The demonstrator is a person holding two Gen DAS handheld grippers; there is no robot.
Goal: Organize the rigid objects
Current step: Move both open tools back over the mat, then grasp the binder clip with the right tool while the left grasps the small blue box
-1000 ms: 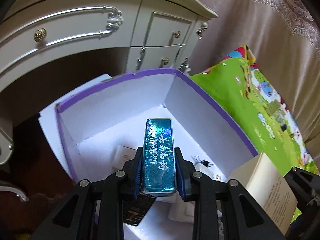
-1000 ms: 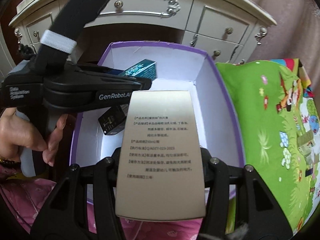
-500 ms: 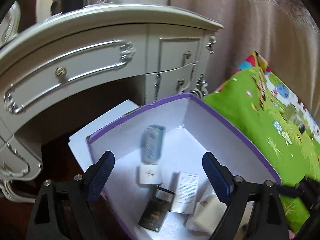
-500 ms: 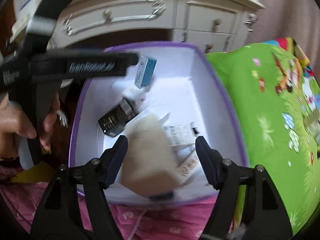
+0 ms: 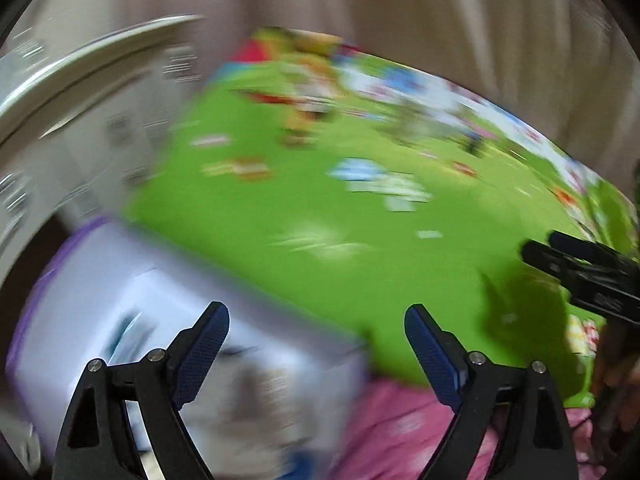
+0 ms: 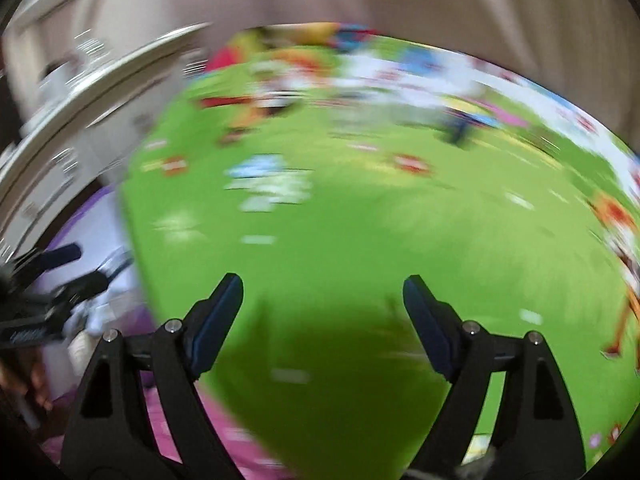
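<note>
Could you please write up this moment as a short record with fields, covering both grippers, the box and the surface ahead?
left gripper: open, nothing between its pads
right gripper: open, nothing between its pads; jaws have just been opening
purple-rimmed white cardboard box: lower left in the left wrist view, contents blurred
green cartoon-print play mat: fills both views ahead of the grippers
pink fabric: below the mat's near edge
image quality: heavy motion blur in both views
</note>
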